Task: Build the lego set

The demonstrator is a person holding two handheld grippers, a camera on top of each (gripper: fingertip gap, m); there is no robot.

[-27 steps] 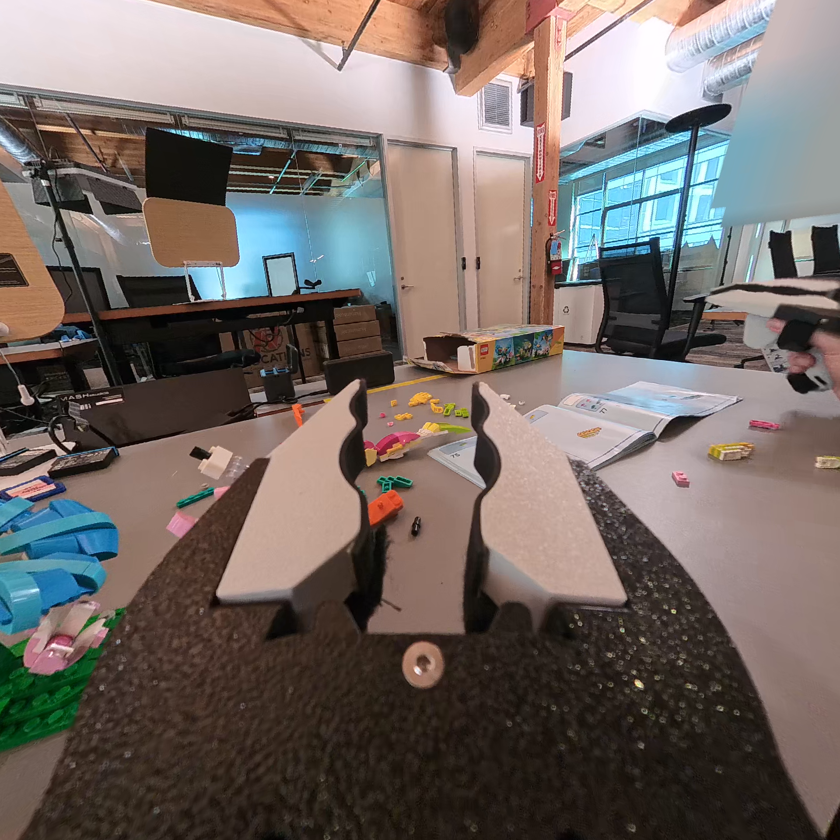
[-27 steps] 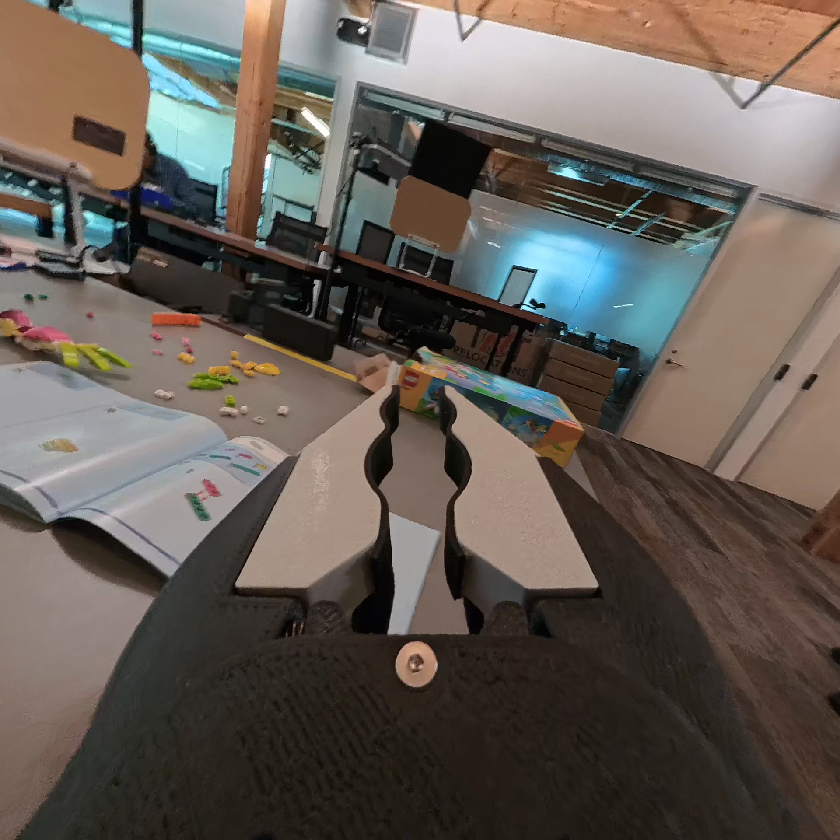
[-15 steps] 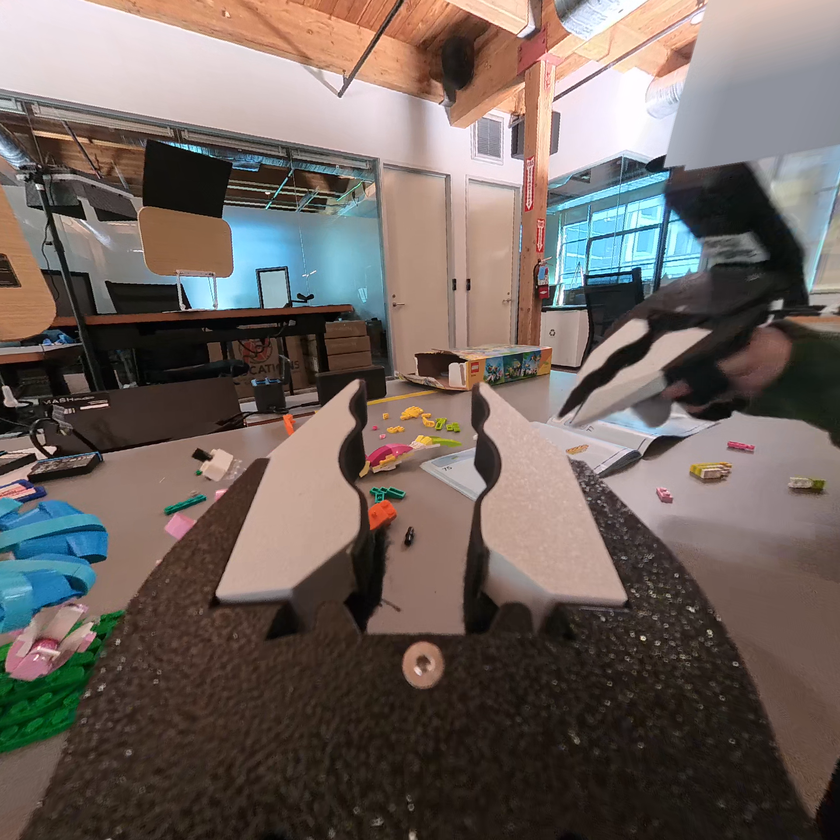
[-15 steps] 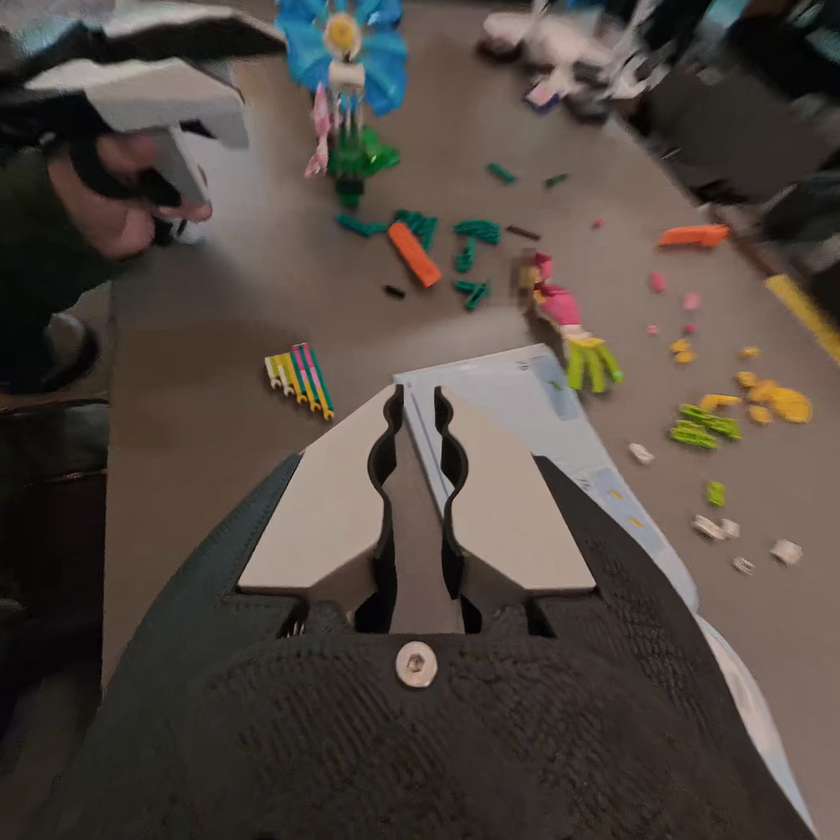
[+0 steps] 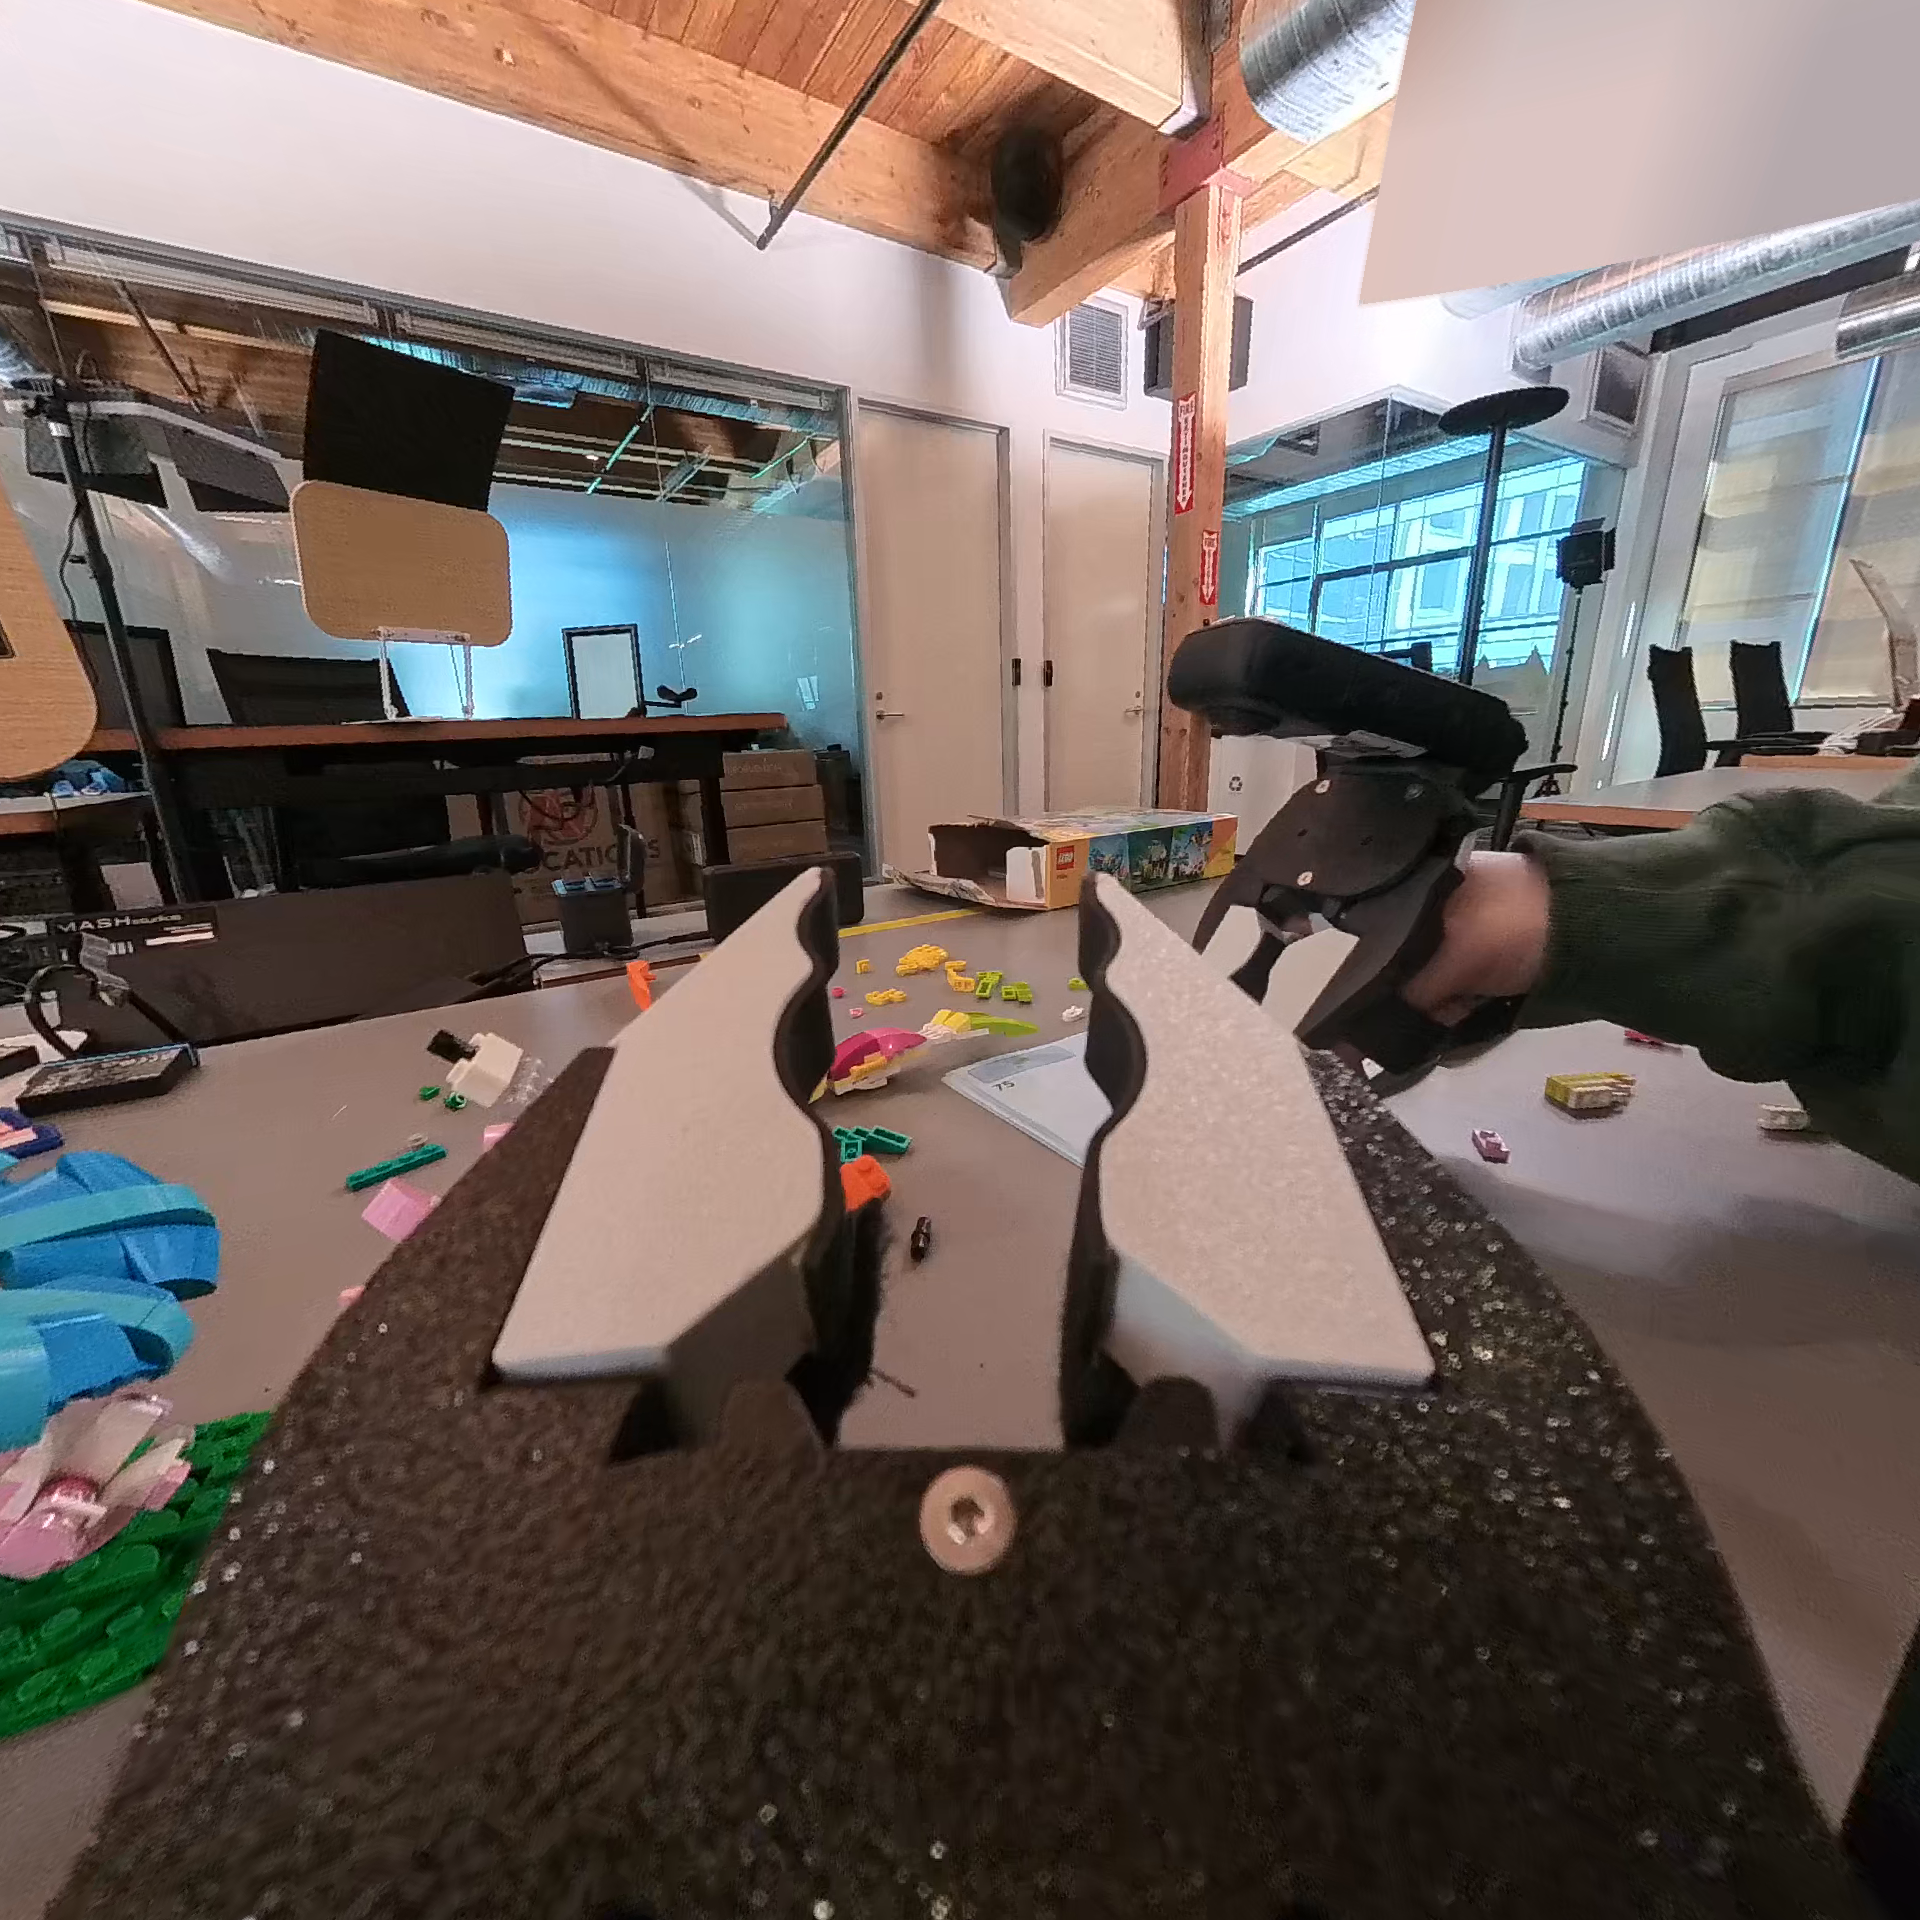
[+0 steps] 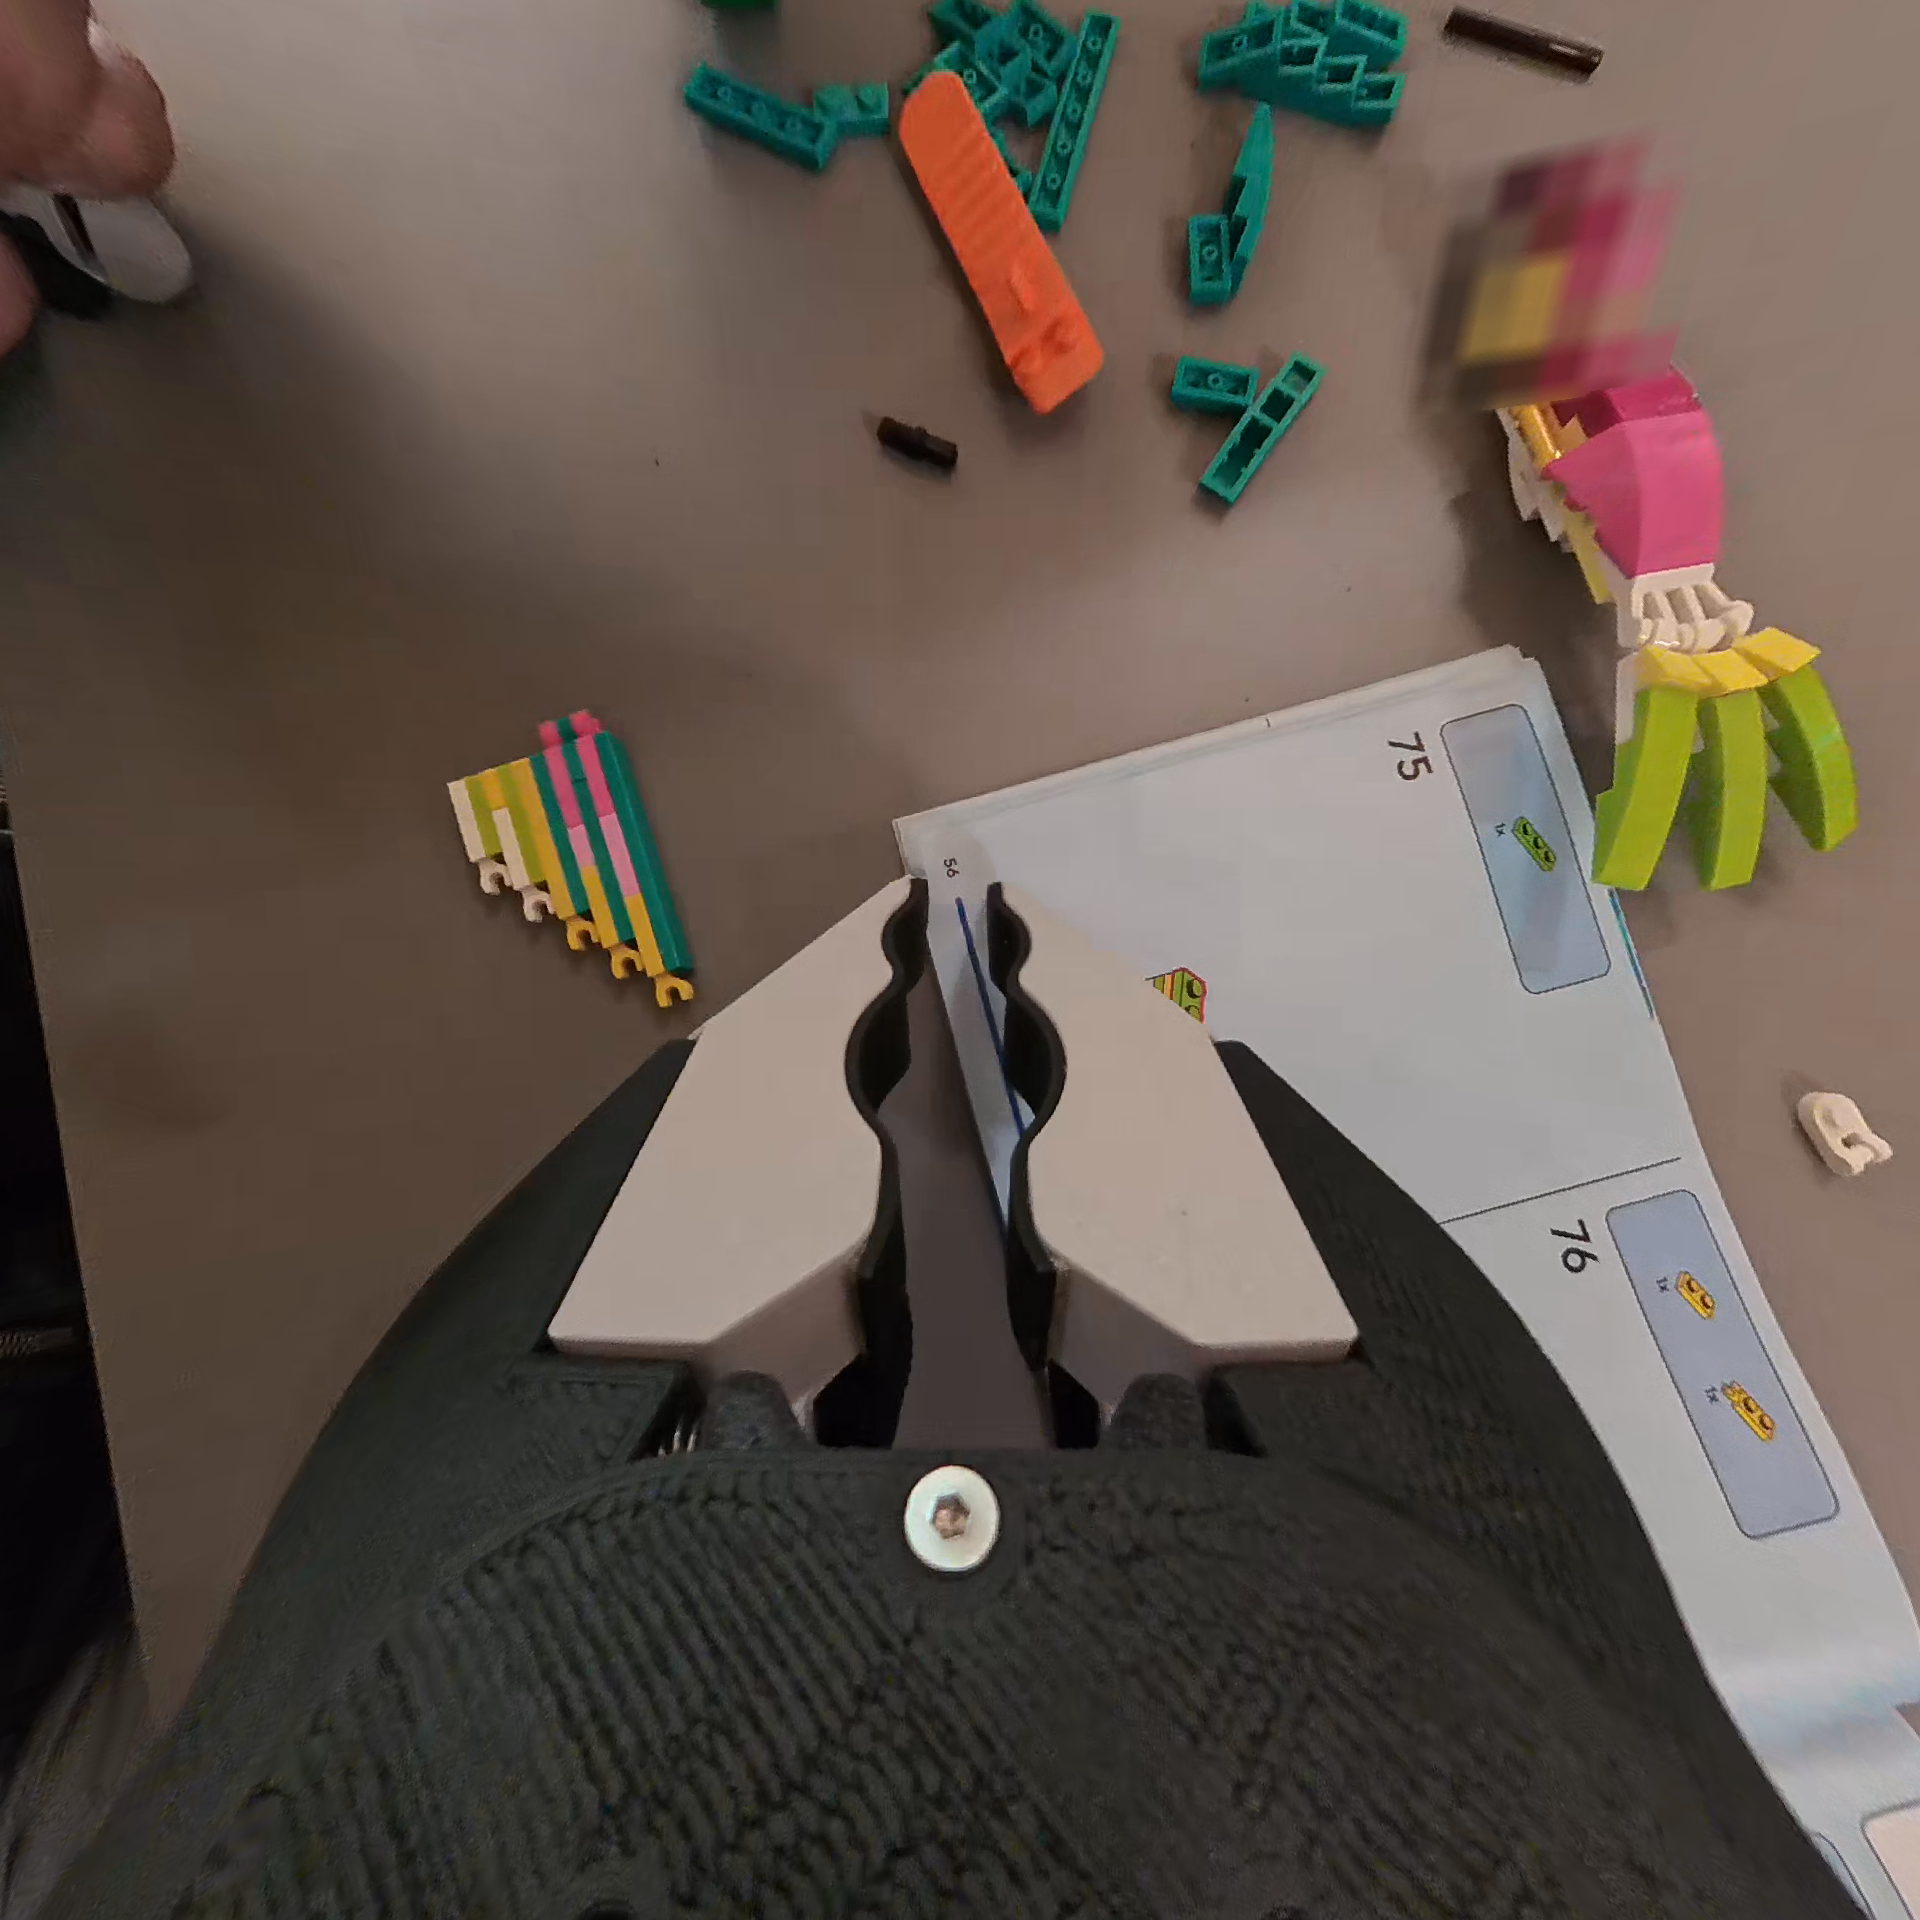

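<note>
Since 0.9 s ago the right gripper (image 6: 951,894) has swung from pointing level across the room to pointing straight down at the bench; its jaws stand at a narrow gap, nothing between them, tips over the near-left corner of the open instruction booklet (image 6: 1299,935). Left gripper (image 5: 956,935) has barely moved: jaws wide, empty, aimed along the bench. Task pieces lie loose: striped sub-assembly (image 6: 566,852) just left of the booklet corner, pink-and-lime flower part (image 6: 1704,665) off the booklet's far corner, teal plates (image 6: 1039,94) around the orange brick separator (image 6: 997,239), blue flower on its green base (image 5: 94,1351) at the left edge. Judgement: step in hand looks like reaching for the next piece, likely the striped one. Widen the jaws first, shift left clear of the page, grip across the long sides. In the way: booklet edge under the tips; small black pin (image 6: 914,442) nearby.
</note>
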